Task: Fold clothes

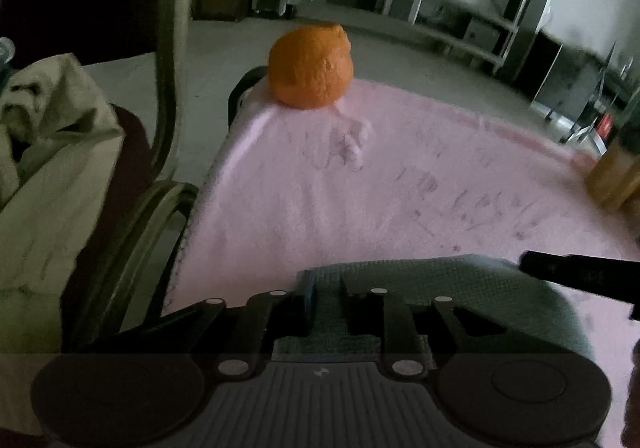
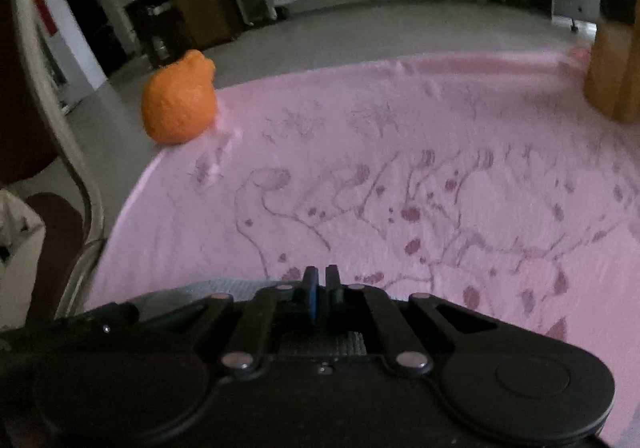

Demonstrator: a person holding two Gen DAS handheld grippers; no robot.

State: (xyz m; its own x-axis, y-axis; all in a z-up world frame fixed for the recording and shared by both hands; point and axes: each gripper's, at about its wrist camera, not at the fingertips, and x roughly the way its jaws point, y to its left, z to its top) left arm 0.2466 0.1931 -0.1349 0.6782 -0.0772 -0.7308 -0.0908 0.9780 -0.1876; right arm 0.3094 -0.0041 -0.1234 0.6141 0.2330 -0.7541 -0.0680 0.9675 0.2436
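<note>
A grey-green waffle-weave cloth point(image 1: 420, 276) lies folded on the pink flowered table cover point(image 1: 360, 187) at the near edge. My left gripper point(image 1: 326, 300) hangs over the cloth's left part. Its jaws stand a little apart, the weave shows in the gap, and the pads do not press on it. A black finger point(image 1: 580, 274) of the right gripper reaches in over the cloth's right end. In the right wrist view my right gripper point(image 2: 321, 280) is shut, pads together, with nothing seen between them. The grey cloth point(image 2: 224, 288) shows under it and to its left.
An orange point(image 1: 310, 65) point(image 2: 178, 101) sits at the table's far left corner. A brown wooden block point(image 1: 612, 175) point(image 2: 612, 67) stands at the far right edge. To the left of the table is a chair point(image 1: 168, 87) with a beige garment point(image 1: 48, 167) heaped on it.
</note>
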